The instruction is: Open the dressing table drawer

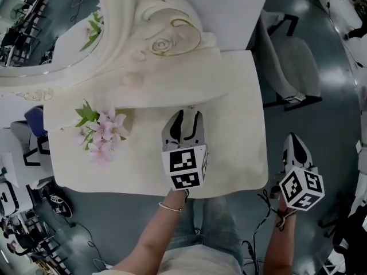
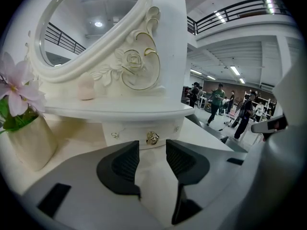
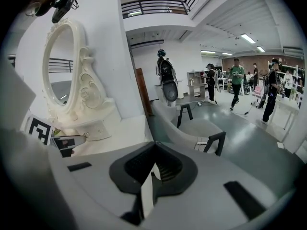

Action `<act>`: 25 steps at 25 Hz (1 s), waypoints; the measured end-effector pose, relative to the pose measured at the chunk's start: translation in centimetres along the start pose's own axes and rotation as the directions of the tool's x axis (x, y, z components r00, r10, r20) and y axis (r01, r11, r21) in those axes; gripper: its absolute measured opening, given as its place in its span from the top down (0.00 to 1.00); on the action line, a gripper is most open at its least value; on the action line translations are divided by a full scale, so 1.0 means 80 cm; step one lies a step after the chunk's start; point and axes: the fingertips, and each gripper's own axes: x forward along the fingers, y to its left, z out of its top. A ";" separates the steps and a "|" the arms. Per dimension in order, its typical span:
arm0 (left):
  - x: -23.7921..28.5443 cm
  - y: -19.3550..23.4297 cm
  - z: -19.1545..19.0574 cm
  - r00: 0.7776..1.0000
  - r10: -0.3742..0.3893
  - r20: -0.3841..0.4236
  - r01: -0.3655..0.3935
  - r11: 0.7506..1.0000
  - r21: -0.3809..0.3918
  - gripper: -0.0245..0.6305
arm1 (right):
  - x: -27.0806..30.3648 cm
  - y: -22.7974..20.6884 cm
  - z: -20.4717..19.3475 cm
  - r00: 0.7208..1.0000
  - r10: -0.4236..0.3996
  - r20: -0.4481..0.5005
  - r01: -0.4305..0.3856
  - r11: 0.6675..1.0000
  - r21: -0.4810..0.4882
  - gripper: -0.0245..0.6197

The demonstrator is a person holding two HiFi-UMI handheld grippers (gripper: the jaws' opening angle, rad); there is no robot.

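Note:
A small white drawer [image 2: 139,133] with a gold knob [image 2: 152,138] sits under the shelf [image 2: 120,111] of the white dressing table [image 1: 235,153]. My left gripper [image 2: 152,164] is open and empty. It hovers low over the tabletop, with the knob just ahead in line with the gap between its jaws, apart from them. In the head view the left gripper [image 1: 186,122] points at the shelf's front edge, which hides the drawer. My right gripper [image 1: 294,145] hangs off the table's right edge over the floor, its jaws closed on nothing [image 3: 153,169].
A vase of pink flowers [image 1: 103,132] stands left of the left gripper on the tabletop. The ornate oval mirror [image 1: 51,27] rises behind the shelf, which carries a small pink object [image 2: 87,87]. A grey chair [image 1: 292,67] stands to the table's right. People walk far off [image 2: 218,102].

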 end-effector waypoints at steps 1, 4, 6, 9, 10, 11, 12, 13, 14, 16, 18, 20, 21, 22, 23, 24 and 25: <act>0.002 0.000 0.001 1.000 0.003 0.002 -0.003 1.000 -0.001 0.69 | -0.001 -0.002 -0.001 1.000 -0.003 -0.002 0.003 1.000 0.001 0.95; 0.007 0.000 0.003 1.000 0.013 0.004 -0.013 1.000 -0.006 0.69 | -0.001 -0.007 -0.003 1.000 -0.008 -0.006 0.008 1.000 0.007 0.95; 0.010 0.001 0.004 1.000 0.025 0.006 -0.025 1.000 -0.014 0.69 | -0.002 -0.010 -0.003 1.000 -0.011 -0.006 0.011 1.000 0.011 0.95; 0.013 0.001 0.006 0.999 0.038 0.009 -0.038 0.999 -0.024 0.69 | -0.003 -0.014 -0.003 1.000 -0.015 -0.006 0.015 1.000 0.018 0.95; 0.015 0.001 0.007 0.999 0.040 0.010 -0.040 0.999 -0.025 0.69 | -0.004 -0.016 -0.004 1.000 -0.017 -0.007 0.017 1.000 0.021 0.95; 0.016 0.000 0.007 0.999 0.041 0.010 -0.041 0.999 -0.026 0.69 | -0.004 -0.018 -0.005 1.000 -0.019 -0.010 0.020 1.000 0.024 0.95; 0.017 0.000 0.008 0.999 0.041 0.010 -0.041 0.999 -0.027 0.69 | -0.005 -0.019 -0.007 1.000 -0.021 -0.013 0.022 0.999 0.027 0.95; 0.018 -0.001 0.009 0.999 0.041 0.010 -0.041 0.999 -0.027 0.69 | -0.005 -0.020 -0.009 1.000 -0.023 -0.017 0.023 0.999 0.030 0.95; 0.019 -0.001 0.009 0.999 0.042 0.010 -0.042 0.999 -0.026 0.69 | -0.005 -0.021 -0.011 0.999 -0.024 -0.020 0.025 0.999 0.032 0.95; 0.020 -0.002 0.010 0.999 0.045 0.010 -0.045 0.999 -0.024 0.69 | -0.006 -0.023 -0.014 0.999 -0.027 -0.027 0.028 0.999 0.035 0.95; 0.021 -0.002 0.012 0.999 0.049 0.010 -0.049 0.999 -0.024 0.69 | -0.006 -0.025 -0.015 0.999 -0.028 -0.029 0.029 0.999 0.037 0.95; 0.022 -0.002 0.012 0.999 0.052 0.010 -0.052 0.998 -0.026 0.70 | -0.005 -0.026 -0.014 0.999 -0.029 -0.028 0.030 0.999 0.039 0.95; 0.022 -0.002 0.011 0.999 0.052 0.009 -0.052 0.998 -0.026 0.70 | -0.004 -0.026 -0.014 0.999 -0.028 -0.027 0.029 0.999 0.041 0.95; 0.022 -0.003 0.011 0.999 0.053 0.008 -0.053 0.998 -0.025 0.71 | -0.003 -0.026 -0.013 0.999 -0.028 -0.026 0.029 0.999 0.042 0.95; 0.023 -0.003 0.010 0.999 0.054 0.007 -0.054 0.998 -0.023 0.72 | -0.003 -0.025 -0.013 0.999 -0.027 -0.025 0.028 0.999 0.044 0.95; 0.023 -0.003 0.011 0.998 0.055 0.007 -0.055 0.998 -0.022 0.72 | -0.002 -0.025 -0.013 0.999 -0.026 -0.025 0.027 0.999 0.046 0.95; 0.023 -0.004 0.011 0.998 0.057 0.007 -0.057 0.998 -0.022 0.73 | -0.002 -0.024 -0.013 0.999 -0.025 -0.025 0.026 0.999 0.048 0.95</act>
